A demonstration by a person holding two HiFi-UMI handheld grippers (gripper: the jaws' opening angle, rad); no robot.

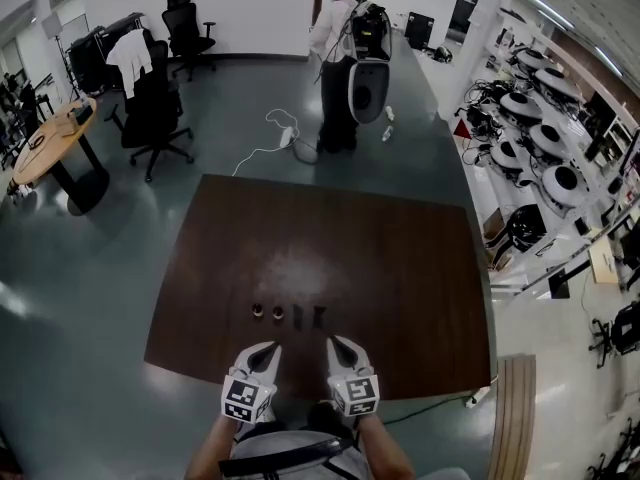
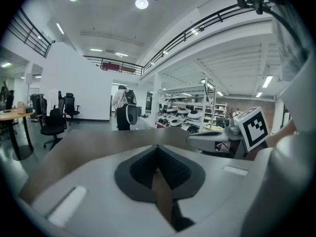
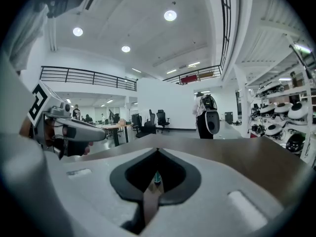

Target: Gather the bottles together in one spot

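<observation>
Four small bottles (image 1: 278,312) are sitting in a short row on the dark bench (image 1: 400,268), toward its near edge. Both tongs are hovering just behind them, side by side. The left tongs (image 1: 268,351) are closing on nothing, jaws together, and the right tongs (image 1: 338,345) are likewise shut and empty.

Left gripper (image 1: 268,348), right gripper (image 1: 336,342): jaws together.
</observation>
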